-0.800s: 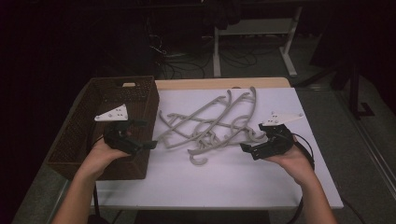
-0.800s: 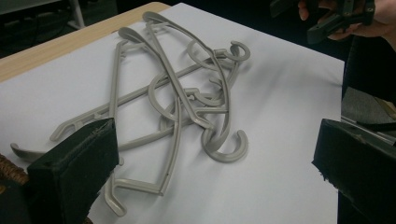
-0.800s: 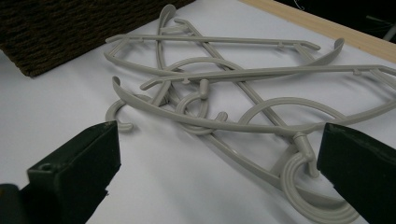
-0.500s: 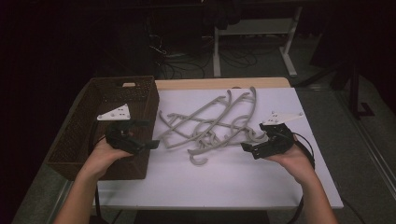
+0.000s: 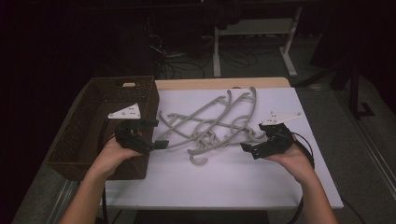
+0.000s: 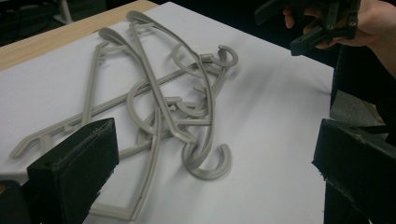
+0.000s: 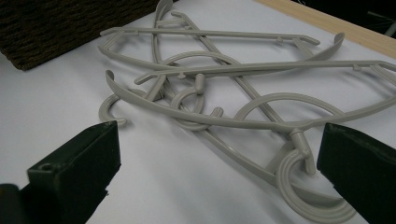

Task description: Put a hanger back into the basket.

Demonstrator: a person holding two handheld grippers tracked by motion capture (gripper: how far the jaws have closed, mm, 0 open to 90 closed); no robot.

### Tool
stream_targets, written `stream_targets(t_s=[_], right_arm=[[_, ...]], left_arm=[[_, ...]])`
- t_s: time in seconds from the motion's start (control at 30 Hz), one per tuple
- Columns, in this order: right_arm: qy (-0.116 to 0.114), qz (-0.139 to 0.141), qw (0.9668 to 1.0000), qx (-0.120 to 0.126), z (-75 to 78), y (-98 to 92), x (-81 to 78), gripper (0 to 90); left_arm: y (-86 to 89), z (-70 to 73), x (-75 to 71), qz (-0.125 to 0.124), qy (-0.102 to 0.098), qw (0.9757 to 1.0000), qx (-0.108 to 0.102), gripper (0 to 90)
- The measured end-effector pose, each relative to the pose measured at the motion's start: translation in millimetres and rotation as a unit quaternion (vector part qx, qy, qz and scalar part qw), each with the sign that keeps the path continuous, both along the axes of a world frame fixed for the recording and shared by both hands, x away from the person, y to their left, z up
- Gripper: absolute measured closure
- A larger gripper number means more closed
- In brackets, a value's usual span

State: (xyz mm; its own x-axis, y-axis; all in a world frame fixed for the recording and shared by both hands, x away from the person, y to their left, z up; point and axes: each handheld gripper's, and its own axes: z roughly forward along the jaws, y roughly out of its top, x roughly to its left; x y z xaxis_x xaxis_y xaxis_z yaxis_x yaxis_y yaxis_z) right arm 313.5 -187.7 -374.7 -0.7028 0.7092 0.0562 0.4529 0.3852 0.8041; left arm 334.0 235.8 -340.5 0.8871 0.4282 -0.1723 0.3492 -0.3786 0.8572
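Hangers point(image 5: 212, 126) tangled, overlaps unclear, between spread left tongs point(image 5: 156, 133) and right tongs point(image 5: 247, 150)

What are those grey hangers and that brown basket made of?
The hangers look like moulded plastic: matte grey, smooth, with ridged edges and little pegs. The basket seems to be woven wicker or rattan, dark brown; its wall shows a rough, tight weave.

Lab: dark room, floor cables point(image 5: 187, 70), desk frame point(image 5: 254, 32).
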Motion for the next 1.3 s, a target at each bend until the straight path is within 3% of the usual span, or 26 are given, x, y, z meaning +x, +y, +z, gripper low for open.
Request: stream_targets(t_s=[0.37,0.8,1.17,1.3], right_arm=[[0.004,-0.001,1.0000,0.000,-2.0,-1.8,1.9,0.0],[0.004,-0.007,1.0000,0.006,-2.8,-8.9,2.8,0.0],[0.004,-0.009,0.9999,0.007,-2.5,-11.2,2.7,0.0],[0.004,-0.008,0.9999,0.007,-2.5,-11.2,2.7,0.0]], left_arm=[[-28.5,0.1,5.4,-0.017,0.004,0.9998,0.004,0.1],[-75.5,0.4,18.2,-0.041,0.002,0.9992,0.003,0.1],[-116.4,-15.5,28.2,-0.059,0.005,0.9979,0.027,0.2],[-126.7,-21.5,33.1,-0.058,0.005,0.9980,0.026,3.7]])
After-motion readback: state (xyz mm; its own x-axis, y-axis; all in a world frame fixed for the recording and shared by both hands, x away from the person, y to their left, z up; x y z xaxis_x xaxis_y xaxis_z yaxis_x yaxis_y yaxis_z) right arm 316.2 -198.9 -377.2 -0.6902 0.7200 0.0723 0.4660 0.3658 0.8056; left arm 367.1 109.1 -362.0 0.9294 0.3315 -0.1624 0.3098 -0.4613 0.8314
